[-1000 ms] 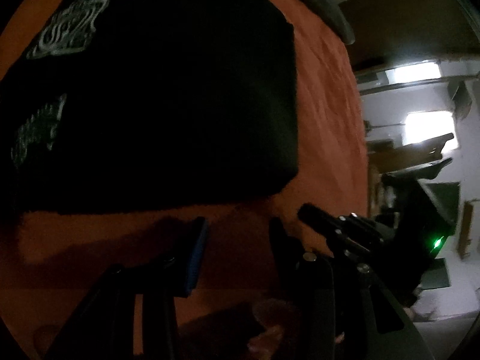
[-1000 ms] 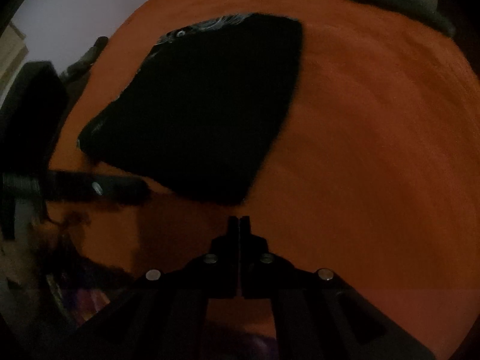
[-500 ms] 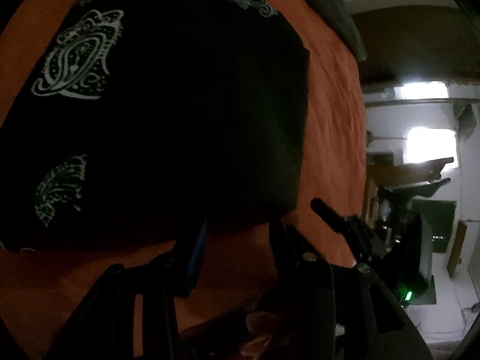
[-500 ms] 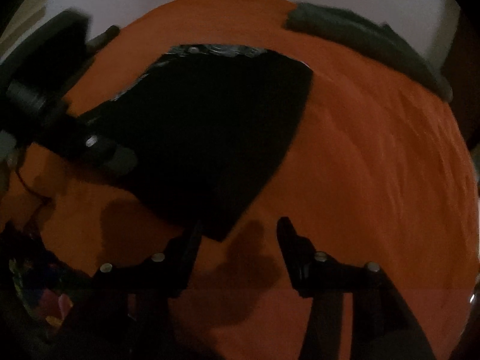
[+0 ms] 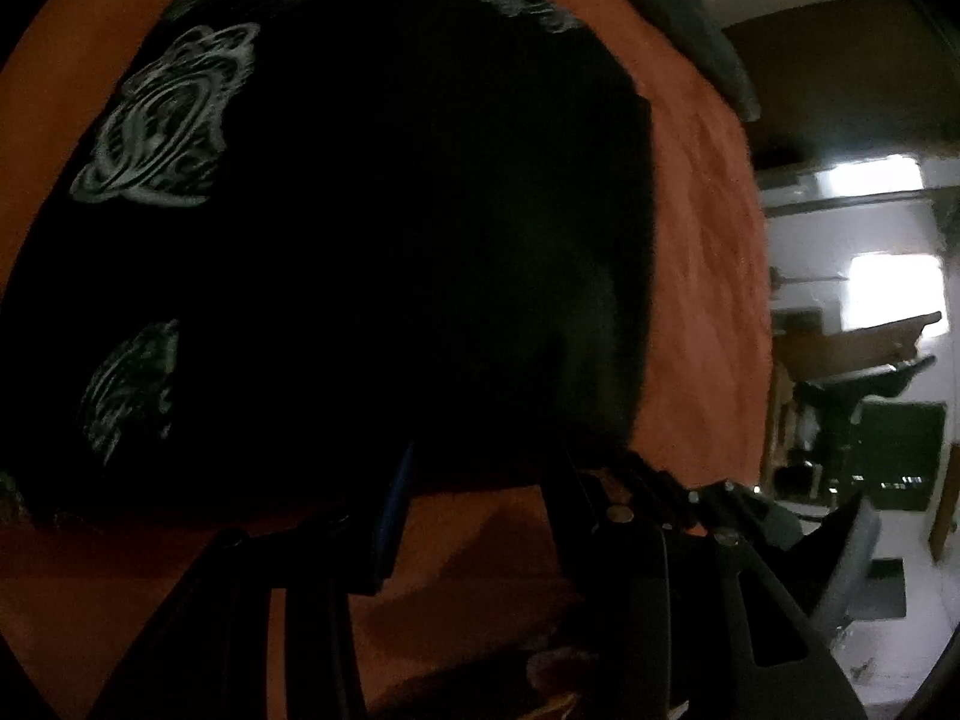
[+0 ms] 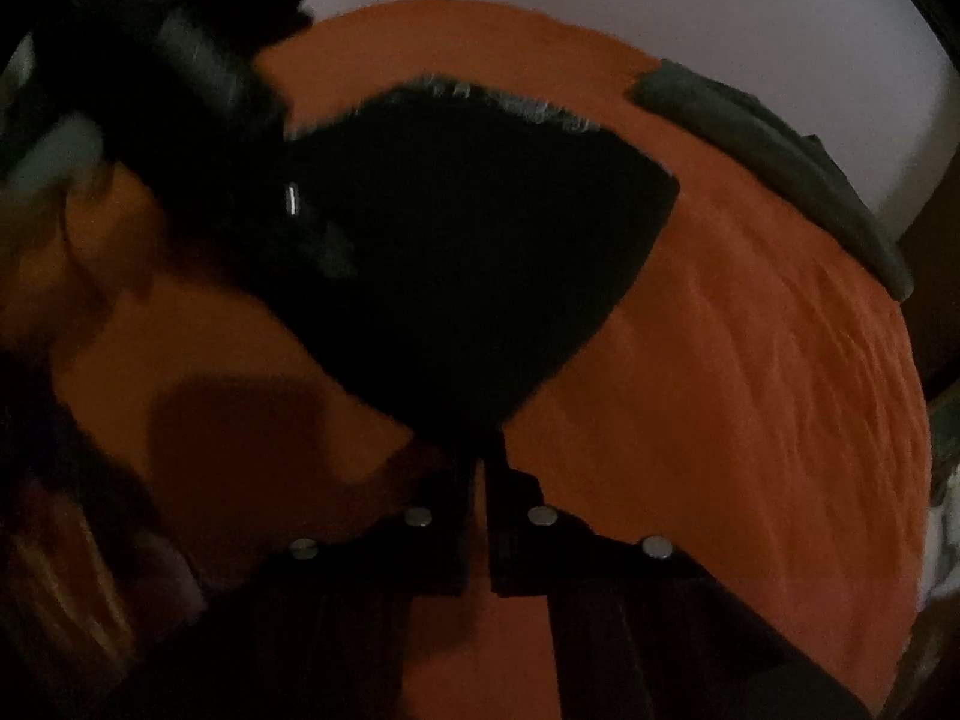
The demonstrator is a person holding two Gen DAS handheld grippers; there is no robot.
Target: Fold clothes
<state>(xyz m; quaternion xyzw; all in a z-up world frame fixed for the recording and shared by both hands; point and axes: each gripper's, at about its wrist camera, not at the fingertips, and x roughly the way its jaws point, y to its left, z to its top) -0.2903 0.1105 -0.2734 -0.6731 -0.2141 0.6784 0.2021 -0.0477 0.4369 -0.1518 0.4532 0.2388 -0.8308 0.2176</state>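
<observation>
You've got the orange bed (image 6: 750, 390) under everything, and the black garment (image 5: 390, 240) lies flat on it, pale swirl prints showing toward its far and left edges; a grey pile (image 6: 780, 144) sits apart at the far rim; your right gripper (image 6: 483, 456) has its fingers pressed almost together right at the garment's near corner, and it looks like a pinch on that corner, though black cloth against black fingers makes it hard to say how much fabric is caught; your left gripper (image 5: 480, 480) is spread, its fingers straddling the near hem without closing; the risk, as I read it: lift now with a thin bite on the right and the corner slips out, or it grabs only the top layer and the fold peels apart; close the left too shallow and the hem drags crooked; the light is poor, so layers and creases in the black cloth can't be counted; the garment's left side is cut off in the left view, and the left gripper blocks part of it in the right view.
</observation>
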